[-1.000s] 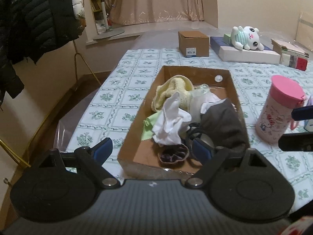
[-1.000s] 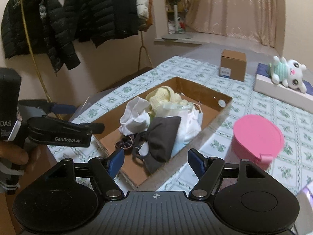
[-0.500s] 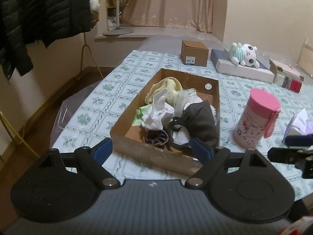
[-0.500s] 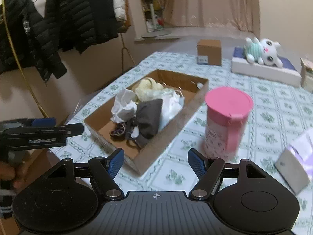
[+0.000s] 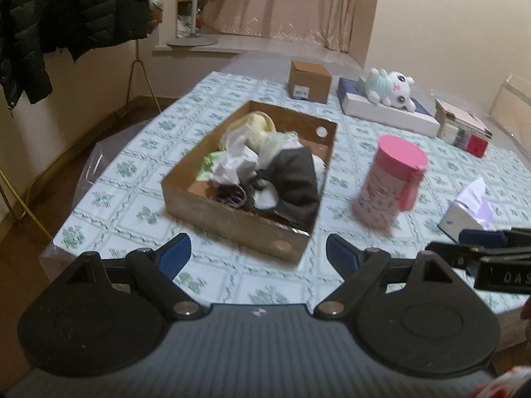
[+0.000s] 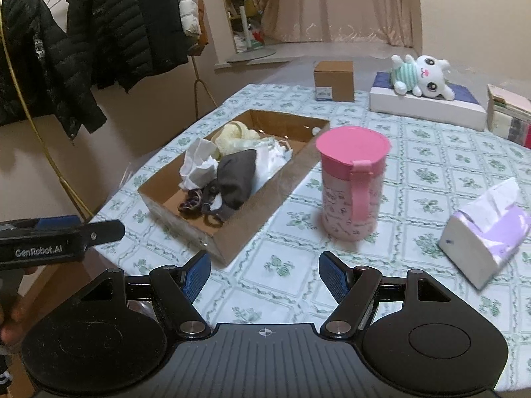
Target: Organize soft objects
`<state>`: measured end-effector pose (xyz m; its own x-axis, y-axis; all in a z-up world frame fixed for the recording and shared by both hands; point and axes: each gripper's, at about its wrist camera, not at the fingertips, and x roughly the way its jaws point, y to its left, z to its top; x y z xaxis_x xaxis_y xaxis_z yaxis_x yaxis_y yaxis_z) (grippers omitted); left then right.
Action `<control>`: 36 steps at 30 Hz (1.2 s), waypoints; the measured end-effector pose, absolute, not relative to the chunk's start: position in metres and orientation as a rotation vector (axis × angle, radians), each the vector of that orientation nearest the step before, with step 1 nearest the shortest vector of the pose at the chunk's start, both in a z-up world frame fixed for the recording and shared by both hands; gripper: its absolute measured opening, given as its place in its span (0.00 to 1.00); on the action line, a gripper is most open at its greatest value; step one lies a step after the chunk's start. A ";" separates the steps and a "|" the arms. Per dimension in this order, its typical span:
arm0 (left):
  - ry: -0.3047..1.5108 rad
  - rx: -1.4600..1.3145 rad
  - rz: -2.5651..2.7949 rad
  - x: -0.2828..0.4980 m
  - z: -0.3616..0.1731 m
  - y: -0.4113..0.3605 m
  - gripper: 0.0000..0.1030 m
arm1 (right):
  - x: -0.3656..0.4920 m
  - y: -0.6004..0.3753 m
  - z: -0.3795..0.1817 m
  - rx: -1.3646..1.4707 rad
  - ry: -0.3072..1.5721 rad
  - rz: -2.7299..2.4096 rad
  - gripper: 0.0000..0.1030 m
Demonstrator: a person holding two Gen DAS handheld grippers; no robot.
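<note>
The left gripper (image 5: 259, 248) is spread wide and holds nothing; it hangs above the near edge of the table (image 5: 232, 285). The right gripper (image 6: 264, 275) is also spread and empty, and it hangs above the near part of the tablecloth. In the left view, the right one shows at 3 o'clock as a dark bar.

The cardboard tray (image 5: 232, 222) is the largest thing on the table; in the left view it lies at 12 o'clock from the fingers. The soft objects are all heaped inside it: a cream knitted piece (image 5: 255, 129) at the far end, a dark grey cloth (image 6: 237, 172) toward 1 o'clock, a crumpled white cloth (image 6: 197, 165) beside it, and a small dark hair tie (image 6: 190, 199) nearest the front wall. A pink cup (image 6: 351, 185) stands just beside the tray at 2 o'clock. A tissue pack (image 6: 484, 232) lies well apart at 3 o'clock. A plush toy (image 6: 421, 76) rests on a white box at the far side.

I judge that this scene fits two stages: the pieces are gathered in the tray and the hands are away from it, or they are about to be sorted out of it. The pictures do not settle which one. Any grasp here would need a low approach over the tray wall and a gentle pinch, because the cloths are tangled.
</note>
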<state>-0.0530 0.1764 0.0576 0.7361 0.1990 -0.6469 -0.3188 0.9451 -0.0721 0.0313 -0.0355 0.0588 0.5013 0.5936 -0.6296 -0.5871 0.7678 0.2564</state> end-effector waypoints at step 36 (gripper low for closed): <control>0.727 -0.155 0.279 -0.066 0.058 0.142 0.85 | 0.010 -0.060 0.066 0.029 0.758 0.671 0.70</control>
<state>-0.0662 0.1417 0.0575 0.7123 0.1967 -0.6737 -0.3039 0.9517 -0.0435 0.0102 -0.0597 0.0664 0.5302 0.5720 -0.6259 -0.5516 0.7933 0.2578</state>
